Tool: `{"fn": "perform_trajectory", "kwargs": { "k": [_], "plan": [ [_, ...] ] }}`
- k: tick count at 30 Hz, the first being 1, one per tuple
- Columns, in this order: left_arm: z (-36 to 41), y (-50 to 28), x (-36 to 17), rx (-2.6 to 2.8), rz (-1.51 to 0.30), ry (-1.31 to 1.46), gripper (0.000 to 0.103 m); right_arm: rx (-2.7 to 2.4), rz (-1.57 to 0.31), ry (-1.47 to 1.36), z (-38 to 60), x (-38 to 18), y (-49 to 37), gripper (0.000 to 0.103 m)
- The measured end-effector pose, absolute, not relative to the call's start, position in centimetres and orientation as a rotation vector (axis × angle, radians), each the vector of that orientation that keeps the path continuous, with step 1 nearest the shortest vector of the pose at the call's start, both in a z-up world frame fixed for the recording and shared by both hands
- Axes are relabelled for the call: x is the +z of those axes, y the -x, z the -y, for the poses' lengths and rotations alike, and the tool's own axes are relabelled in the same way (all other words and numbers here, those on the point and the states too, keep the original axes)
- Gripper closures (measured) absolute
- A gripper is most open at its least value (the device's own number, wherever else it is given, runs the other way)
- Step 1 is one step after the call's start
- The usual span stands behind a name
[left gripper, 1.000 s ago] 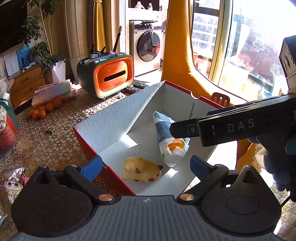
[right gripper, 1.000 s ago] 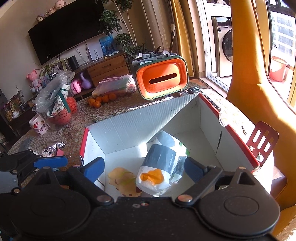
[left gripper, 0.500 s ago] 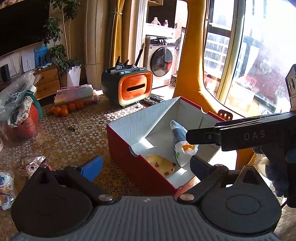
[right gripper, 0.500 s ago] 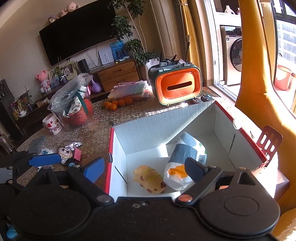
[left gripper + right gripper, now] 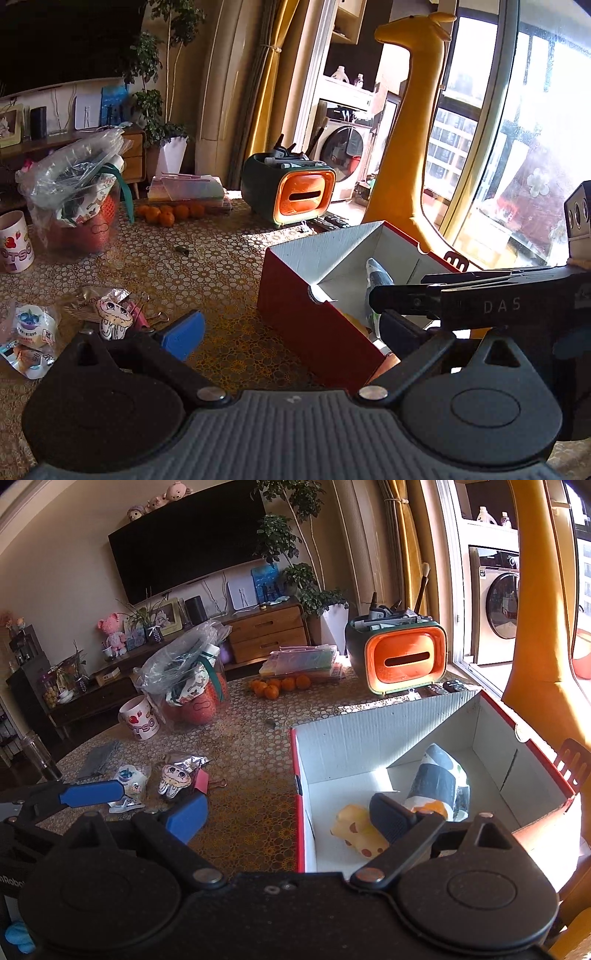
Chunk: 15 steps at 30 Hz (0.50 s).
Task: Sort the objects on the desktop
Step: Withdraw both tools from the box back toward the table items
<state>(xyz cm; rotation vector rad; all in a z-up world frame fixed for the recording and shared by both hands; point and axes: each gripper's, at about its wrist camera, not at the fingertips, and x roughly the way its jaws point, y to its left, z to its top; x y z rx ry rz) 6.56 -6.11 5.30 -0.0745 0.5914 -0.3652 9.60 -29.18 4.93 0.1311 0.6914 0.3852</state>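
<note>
The box [image 5: 373, 746] sits open-topped on the table [image 5: 251, 738], its white interior facing up so items can be dropped in from above. Two items already lie on its floor: a yellow toy [image 5: 354, 829] and a pouch [image 5: 439, 782], both just beyond the right finger of the right gripper [image 5: 291, 816]. They lie loose and touch or nearly touch each other; judged from this, they are already sorted.

Unsorted items remain in a cluster on the table, left of the box. A foil packet [image 5: 177, 773] with a cartoon face, a pink clip [image 5: 203, 779] and a blueberry packet [image 5: 129, 777] lie just ahead of the right gripper's left finger and beside the left gripper's blue pad. In the left wrist view the same foil packet [image 5: 112, 314] lies just left of the left gripper [image 5: 291, 328], near its left finger.

Right gripper: fingers spread wide, nothing between them. It straddles the near left wall of the box, left finger over the table, right finger over the box interior. It is tilted downward.

Left gripper: fingers spread wide, empty. It points across the table toward the box's red wall [image 5: 317, 325], held low. The right gripper's body crosses in front of its right finger.

Judgement: the next pick is likely from the cluster, which is closest to the left gripper.
</note>
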Motion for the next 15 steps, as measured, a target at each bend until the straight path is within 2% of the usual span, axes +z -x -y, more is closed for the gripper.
{"fn": "perform_trajectory", "kwargs": {
  "k": [15],
  "plan": [
    [-1.4,-4.3,4.2,-0.138,-0.538,0.034,0.002,0.456,-0.704,-0.081,21.9,4.1,-9.4,0.008]
  ]
}}
